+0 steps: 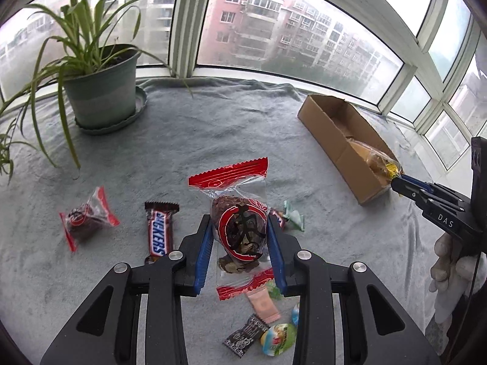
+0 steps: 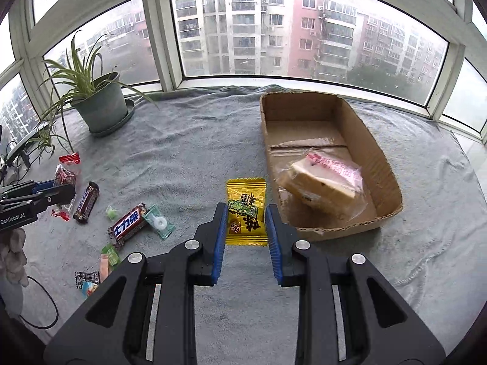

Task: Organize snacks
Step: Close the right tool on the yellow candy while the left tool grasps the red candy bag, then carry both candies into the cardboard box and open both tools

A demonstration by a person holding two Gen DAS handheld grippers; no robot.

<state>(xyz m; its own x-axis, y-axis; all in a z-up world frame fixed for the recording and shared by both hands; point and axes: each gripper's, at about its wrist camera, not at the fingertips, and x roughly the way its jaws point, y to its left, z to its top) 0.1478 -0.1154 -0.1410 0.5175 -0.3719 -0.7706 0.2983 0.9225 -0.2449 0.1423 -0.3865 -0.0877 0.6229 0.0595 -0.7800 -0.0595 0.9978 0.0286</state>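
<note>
My left gripper [image 1: 239, 228] is shut on a clear red-trimmed pastry packet [image 1: 240, 228] and holds it above the grey cloth. My right gripper [image 2: 246, 222] is shut on a yellow snack packet [image 2: 246, 213], just left of the cardboard box [image 2: 386, 164], which holds a wrapped sandwich [image 2: 322, 182]. In the left wrist view the right gripper [image 1: 395, 179] holds the yellow packet [image 1: 390, 168] at the box's near end [image 1: 331, 149]. Loose snacks lie on the cloth: a Snickers bar [image 1: 159, 234], a second red pastry packet [image 1: 86, 219], and a Chinese-labelled bar [image 2: 129, 223].
A potted spider plant [image 1: 100, 91] stands at the back left on its saucer. Small candies [image 1: 278, 339] and a black sachet [image 1: 243, 336] lie under the left gripper. Windows bound the back edge. A cable [image 2: 42, 307] loops at the left.
</note>
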